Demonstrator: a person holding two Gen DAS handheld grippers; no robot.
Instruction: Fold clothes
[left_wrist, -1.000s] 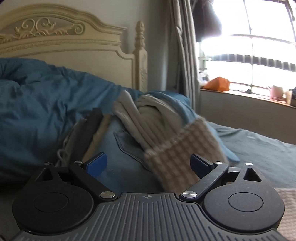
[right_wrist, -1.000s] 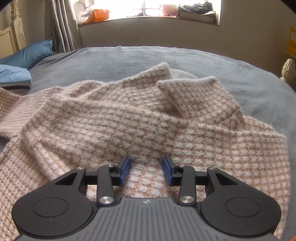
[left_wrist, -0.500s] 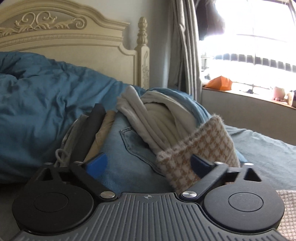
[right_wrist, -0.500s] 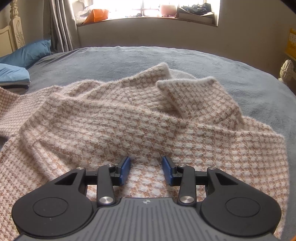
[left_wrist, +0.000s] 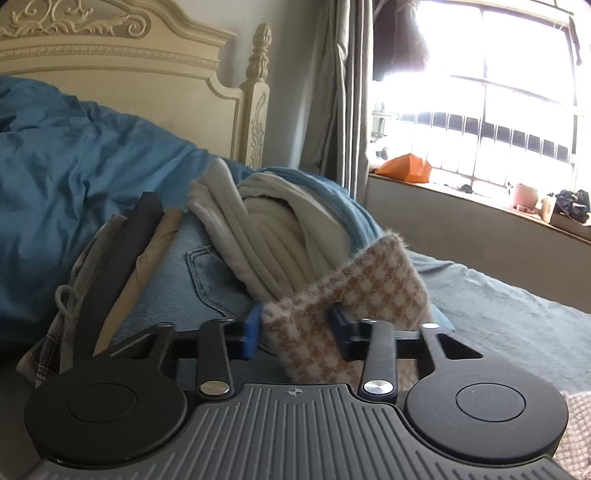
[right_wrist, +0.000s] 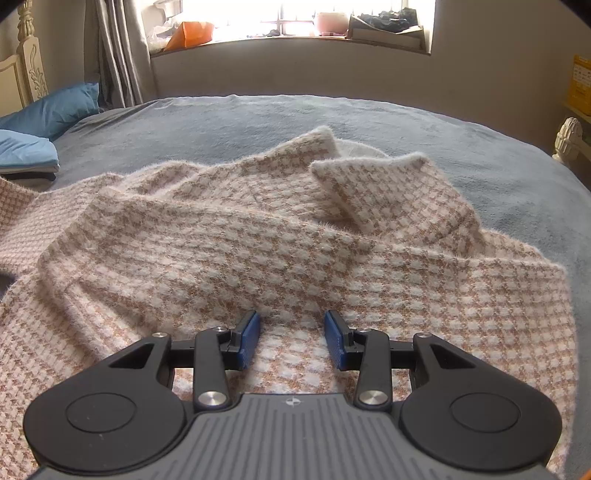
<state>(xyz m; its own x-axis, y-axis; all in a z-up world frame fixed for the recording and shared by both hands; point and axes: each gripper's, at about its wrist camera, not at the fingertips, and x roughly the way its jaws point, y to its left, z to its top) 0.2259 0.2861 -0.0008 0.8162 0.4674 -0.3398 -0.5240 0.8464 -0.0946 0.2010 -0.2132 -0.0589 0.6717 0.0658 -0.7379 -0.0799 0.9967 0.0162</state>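
Right wrist: fuzzy houndstooth garment (right_wrist: 280, 251)

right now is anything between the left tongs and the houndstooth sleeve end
Nothing visible. The left tongs have just been closing, and the houndstooth sleeve end already sits between their blue pads, which look to be pressing on it. The pile of clothes lies behind it, not in the way.

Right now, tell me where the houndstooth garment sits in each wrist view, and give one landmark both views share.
Left wrist view: a corner of the houndstooth garment stands at lower centre between the left gripper's fingers, whose jaws have just been closing on it.
Right wrist view: it spreads across the middle and bottom, on the grey bedcover.
Shared landmark: the orange bag on the window sill.
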